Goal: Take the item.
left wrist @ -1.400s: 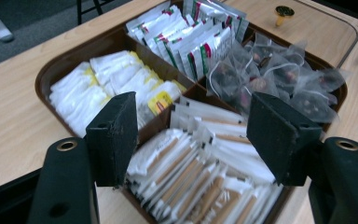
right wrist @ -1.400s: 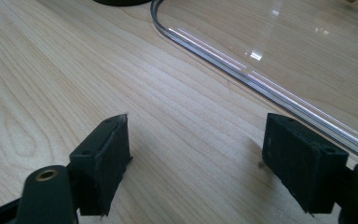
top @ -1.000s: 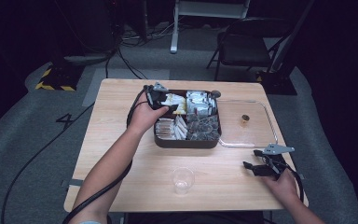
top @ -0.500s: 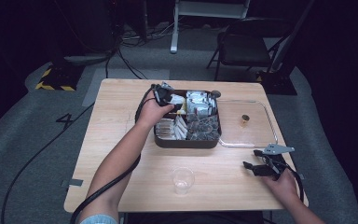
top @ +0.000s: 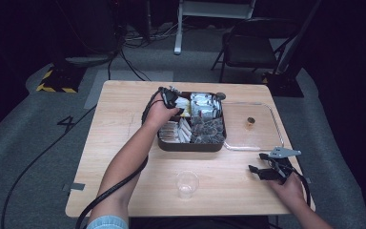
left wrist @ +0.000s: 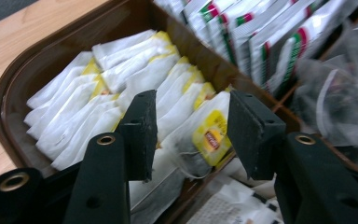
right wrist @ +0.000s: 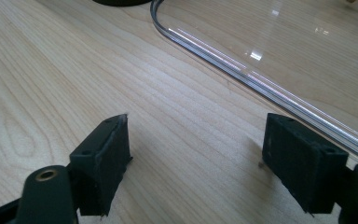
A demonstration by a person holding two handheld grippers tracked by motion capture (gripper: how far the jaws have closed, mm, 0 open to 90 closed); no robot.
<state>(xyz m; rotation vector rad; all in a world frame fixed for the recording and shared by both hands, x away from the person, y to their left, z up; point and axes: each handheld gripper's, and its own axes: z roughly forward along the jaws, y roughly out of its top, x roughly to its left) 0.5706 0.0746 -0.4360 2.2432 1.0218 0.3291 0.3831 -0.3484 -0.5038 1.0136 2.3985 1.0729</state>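
**Left gripper closes in on a yellow-label tea bag**

Nearest the person, at about 5 o'clock on the wooden table [top: 124, 143], the right gripper [top: 256, 170] rests low over the bare wood with its jaws spread wide and nothing between them; in the right gripper view the rim of the clear lid [right wrist: 261, 79] runs past at 1 o'clock. An empty clear cup [top: 187, 183] stands at 6 o'clock near the table's front edge, well apart from both tools.

Farther in, at the table's centre, sits the dark compartment tray [top: 190, 145]. The left gripper [left wrist: 192, 135] dips into its far-left compartment, at roughly 11 o'clock of the tray. Its jaws have just been closing, and a tea bag [left wrist: 204, 137] with a yellow label stands between them; the pads do not yet press it, with a gap visible on each side. White and yellow packets [left wrist: 121, 79] fill the compartment behind it. At 1 o'clock in the left gripper view, red-and-green striped sachets [left wrist: 270, 42] stand in the next compartment.
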